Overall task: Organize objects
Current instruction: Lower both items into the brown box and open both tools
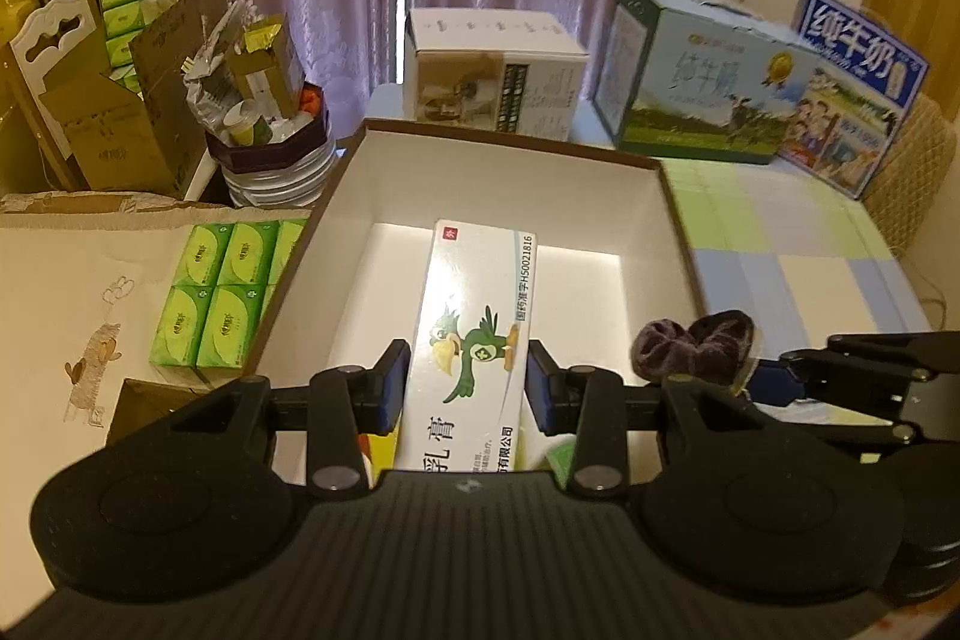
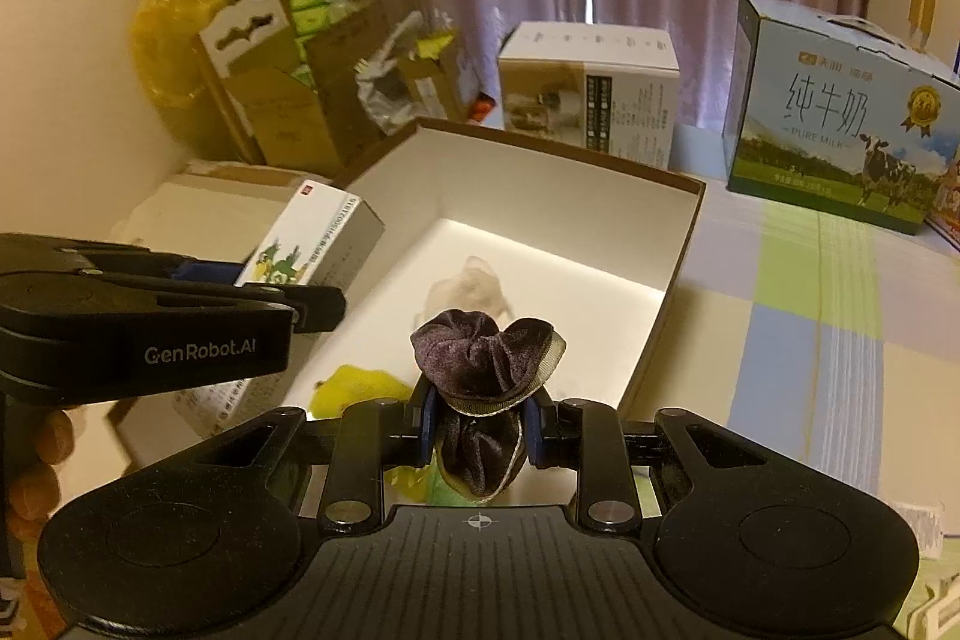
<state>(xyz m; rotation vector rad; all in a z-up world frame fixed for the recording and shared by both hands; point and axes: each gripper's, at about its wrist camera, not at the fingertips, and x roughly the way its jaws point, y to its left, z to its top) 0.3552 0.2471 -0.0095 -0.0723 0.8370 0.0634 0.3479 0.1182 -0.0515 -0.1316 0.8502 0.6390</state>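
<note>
A long white cardboard ointment carton printed with a green cartoon bird (image 1: 474,340) is being held above the open, shallow, brown-rimmed box with white inner walls (image 1: 510,178), its far end tilted up over the box's interior. It is being clamped across its width by the blue-padded left gripper (image 1: 468,388), whose fingers are closed firmly on its sides. Just beside it, a dark purple velvet scrunchie edged with pale ribbon (image 2: 486,376) is being pinched by the right gripper (image 2: 480,430), its fingers drawn narrow around the gathered fabric, over the near part of the same box.

Inside the box, a pale crumpled translucent item (image 2: 468,289) and a yellow object (image 2: 360,388) are already lying on the white floor, so the sorting is judged to be partly done. Both carried items are not yet being released; lowering and letting go are what is left. Packs of green tissues (image 1: 216,292) are resting outside the box on the left, perhaps awaiting collection.
</note>
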